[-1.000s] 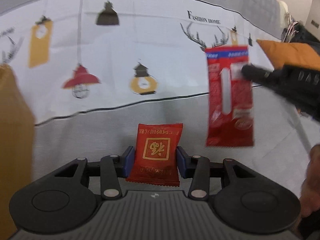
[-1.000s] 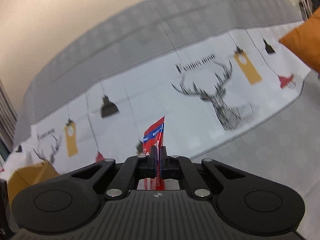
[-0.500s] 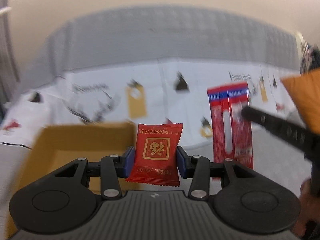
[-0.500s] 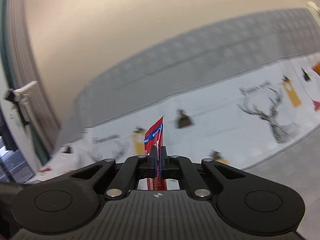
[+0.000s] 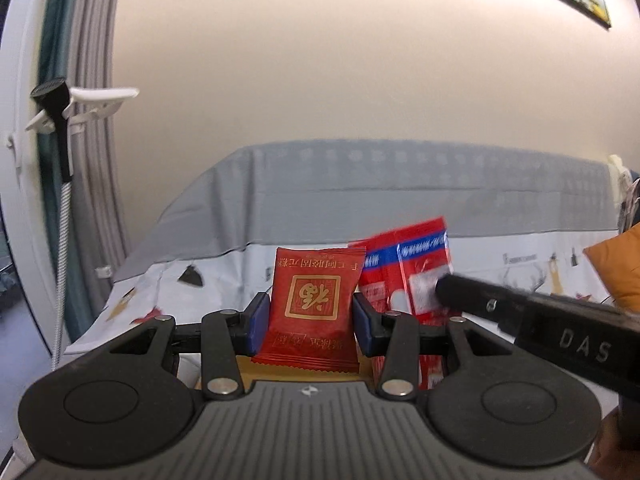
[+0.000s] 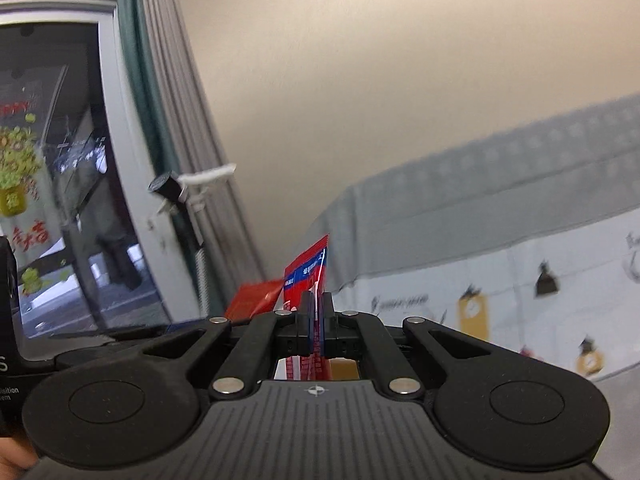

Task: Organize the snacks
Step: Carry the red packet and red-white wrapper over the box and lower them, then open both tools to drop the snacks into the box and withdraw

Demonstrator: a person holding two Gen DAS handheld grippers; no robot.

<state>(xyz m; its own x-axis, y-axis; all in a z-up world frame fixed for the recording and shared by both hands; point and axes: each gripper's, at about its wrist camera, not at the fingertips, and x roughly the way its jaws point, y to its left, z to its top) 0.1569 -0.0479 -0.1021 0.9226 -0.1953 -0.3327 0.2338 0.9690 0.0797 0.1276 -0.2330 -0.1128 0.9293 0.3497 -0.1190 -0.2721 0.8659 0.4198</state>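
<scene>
Red striped packet (image 6: pixel 310 276), edge-on, blurred in right tool (image 6: pixel 316 320).

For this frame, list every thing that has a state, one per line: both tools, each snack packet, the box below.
Left tool: shut on the square red packet.
Square red packet: held upright, off the surface.
Right tool: shut on the long red packet.
Long red packet: held upright, beside the square one.
Cardboard box: mostly hidden below the left tool; contents not visible.
</scene>
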